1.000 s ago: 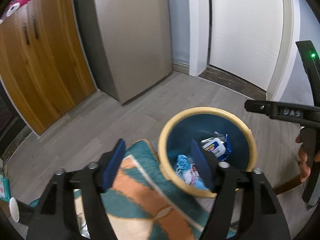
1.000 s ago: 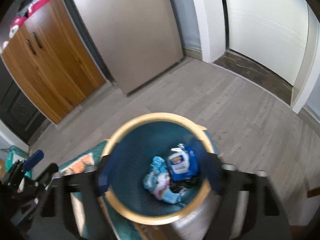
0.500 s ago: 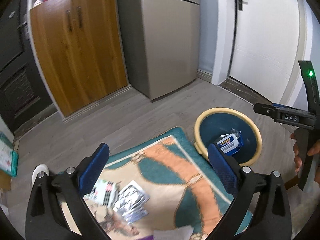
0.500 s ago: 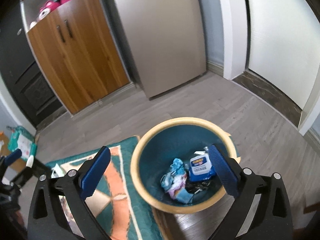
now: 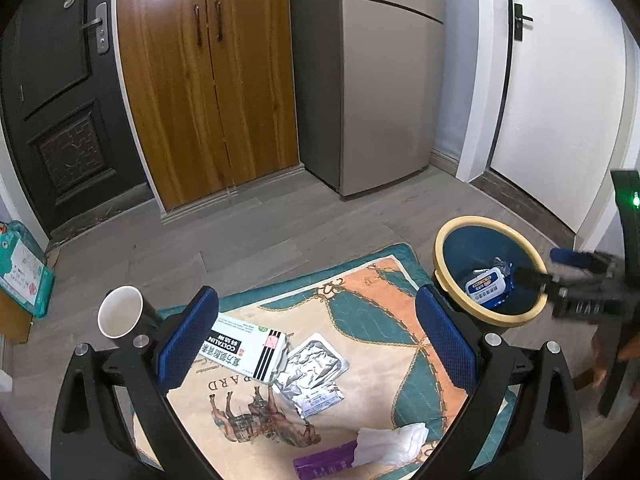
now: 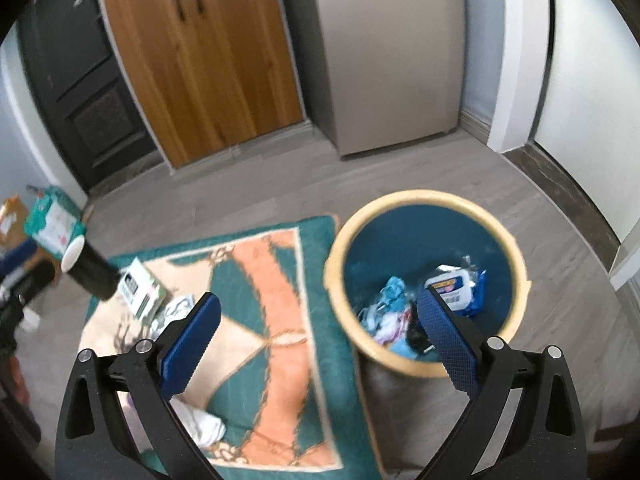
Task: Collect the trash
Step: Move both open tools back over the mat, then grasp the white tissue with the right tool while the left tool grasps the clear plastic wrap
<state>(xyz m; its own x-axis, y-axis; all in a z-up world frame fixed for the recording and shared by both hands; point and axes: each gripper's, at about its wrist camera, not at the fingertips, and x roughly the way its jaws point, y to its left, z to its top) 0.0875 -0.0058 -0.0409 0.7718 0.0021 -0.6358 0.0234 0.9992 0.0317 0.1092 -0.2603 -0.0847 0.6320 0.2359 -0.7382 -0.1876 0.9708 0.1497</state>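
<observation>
Left tool: jaws just widened fully, nothing between them; view shifted from bin to rug bearing medicine box, foil packet, tissue. Right tool: also opened wide, empty, now straddling bin rim and rug.

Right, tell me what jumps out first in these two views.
The blue bin with its yellow rim stands on the floor just right of the rug, already holding wrappers and a blue-and-white packet. On the teal-and-orange rug litter is still scattered: a white medicine box, a crumpled foil pack and a white tissue. A black cup stands at the rug's left edge.
</observation>
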